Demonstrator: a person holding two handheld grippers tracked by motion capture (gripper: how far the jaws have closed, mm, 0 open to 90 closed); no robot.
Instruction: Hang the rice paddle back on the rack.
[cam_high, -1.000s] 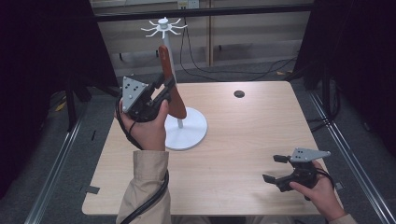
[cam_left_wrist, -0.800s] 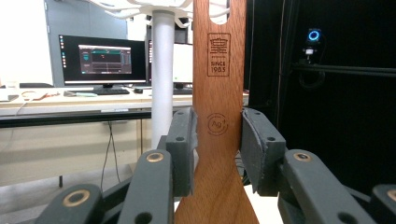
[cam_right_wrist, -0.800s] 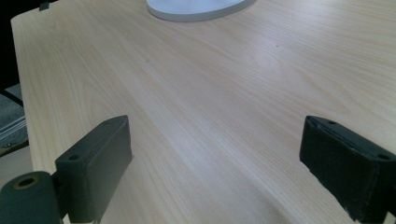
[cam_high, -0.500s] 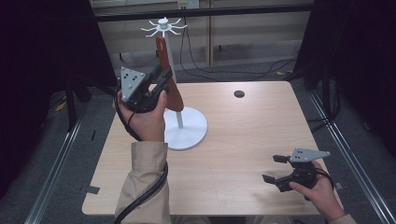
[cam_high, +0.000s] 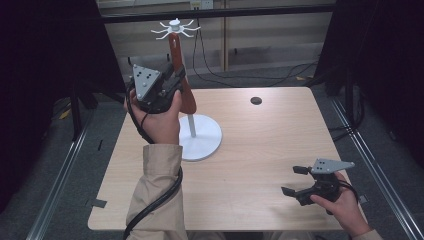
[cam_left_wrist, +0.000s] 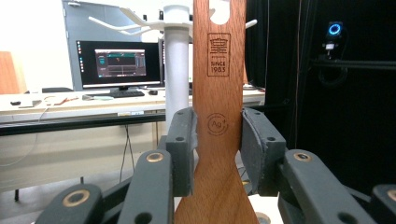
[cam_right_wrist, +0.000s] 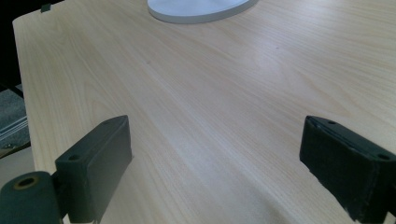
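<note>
The left gripper (cam_left_wrist: 217, 154) clamps the wooden spatula (cam_left_wrist: 218, 84) upright, its hanging hole just beside the stand (cam_high: 174, 24) hooks above. Best to lift slowly, lining hole with hook. The right gripper (cam_high: 296, 180) rests open.

The flat brown wooden spatula handle (cam_left_wrist: 218, 93) carries a burned-in square stamp holding a character-like mark above the words "SINCE 1983". Below that stamp, level with where the left claw (cam_left_wrist: 217, 149) grips the handle, a circular mark reads "Ag+". The lit monitor screen (cam_left_wrist: 120, 63) behind the handle is too small to read.
</note>
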